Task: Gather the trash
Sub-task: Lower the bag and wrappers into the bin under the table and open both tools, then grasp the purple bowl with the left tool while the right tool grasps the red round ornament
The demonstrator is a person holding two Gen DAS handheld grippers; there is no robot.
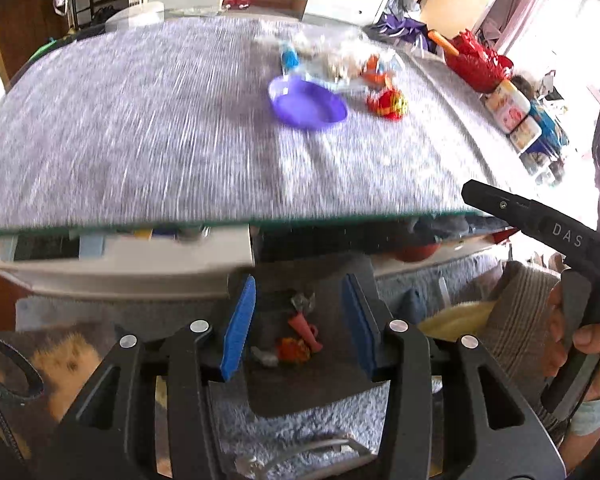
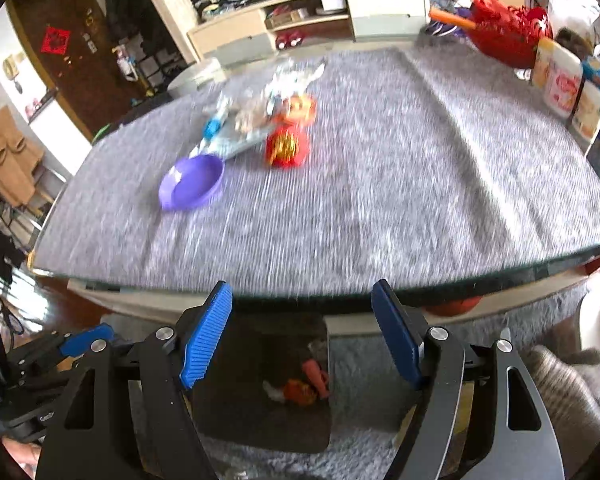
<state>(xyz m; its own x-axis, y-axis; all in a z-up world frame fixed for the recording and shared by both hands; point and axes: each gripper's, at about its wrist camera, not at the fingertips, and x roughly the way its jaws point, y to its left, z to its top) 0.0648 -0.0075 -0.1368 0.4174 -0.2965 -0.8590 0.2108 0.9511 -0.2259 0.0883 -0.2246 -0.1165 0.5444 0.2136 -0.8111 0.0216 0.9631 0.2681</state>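
My left gripper (image 1: 300,328) hangs open below the table's front edge, with nothing between its blue pads. Under it stands a dark bin (image 1: 300,396) on the floor, and orange and grey scraps (image 1: 300,344) lie inside. My right gripper (image 2: 302,336) is open wider over the same bin (image 2: 260,428), also empty, with the scraps (image 2: 300,386) beneath it. On the grey tablecloth remain a red and gold wrapper (image 2: 286,146), a pile of clear and orange wrappers (image 2: 268,96) and a purple dish (image 2: 192,186). The left wrist view shows the same wrapper (image 1: 388,104), pile (image 1: 340,60) and dish (image 1: 308,106).
The glass table edge (image 2: 340,300) runs just ahead of both grippers. A red bowl (image 2: 504,36) and jars (image 2: 560,84) stand at the table's far right. A hand (image 1: 592,344) holds the right tool's black body (image 1: 548,224). A shaggy grey rug (image 1: 312,432) lies around the bin.
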